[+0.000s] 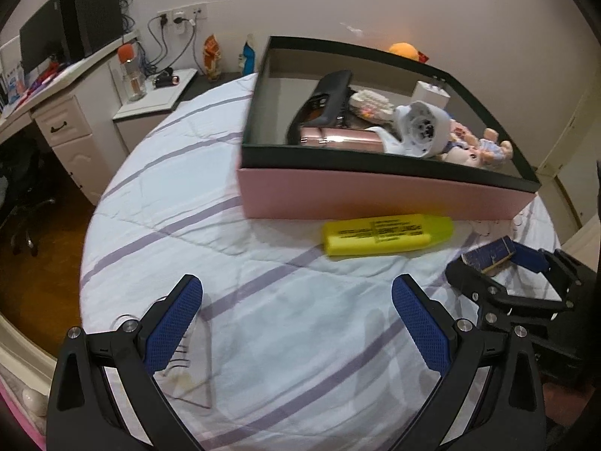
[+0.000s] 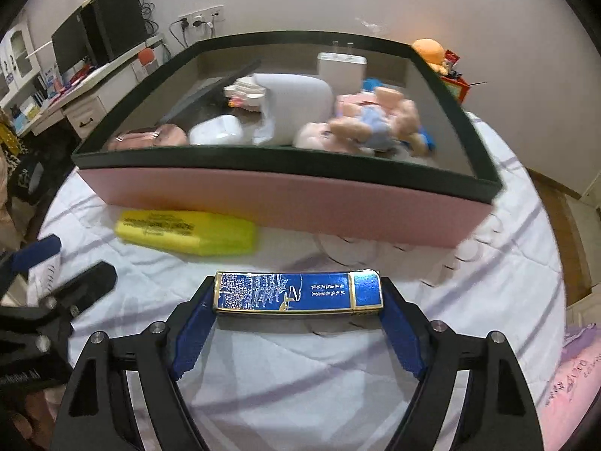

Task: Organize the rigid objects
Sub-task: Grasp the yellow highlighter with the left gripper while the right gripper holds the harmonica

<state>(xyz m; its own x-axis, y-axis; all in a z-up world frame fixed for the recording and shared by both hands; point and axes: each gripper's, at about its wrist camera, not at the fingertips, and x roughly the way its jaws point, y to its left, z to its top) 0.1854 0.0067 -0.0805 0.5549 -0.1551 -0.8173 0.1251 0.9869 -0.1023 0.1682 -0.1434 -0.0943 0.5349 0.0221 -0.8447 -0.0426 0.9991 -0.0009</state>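
Observation:
A pink box with a dark green rim (image 1: 375, 195) (image 2: 285, 195) stands on the striped bed sheet and holds a doll, a remote, a white case and other items. A yellow highlighter (image 1: 387, 233) (image 2: 188, 232) lies in front of its near wall. My right gripper (image 2: 298, 297) is shut on a blue and gold lighter (image 2: 298, 295), held crosswise above the sheet; it also shows in the left wrist view (image 1: 488, 257). My left gripper (image 1: 296, 300) is open and empty above the sheet, left of the right gripper.
A clear plastic triangle ruler (image 1: 191, 368) lies on the sheet under my left gripper. A white desk with a monitor (image 1: 41, 37) and a nightstand with a bottle (image 1: 131, 75) stand at the far left. An orange plush toy (image 2: 430, 50) sits behind the box.

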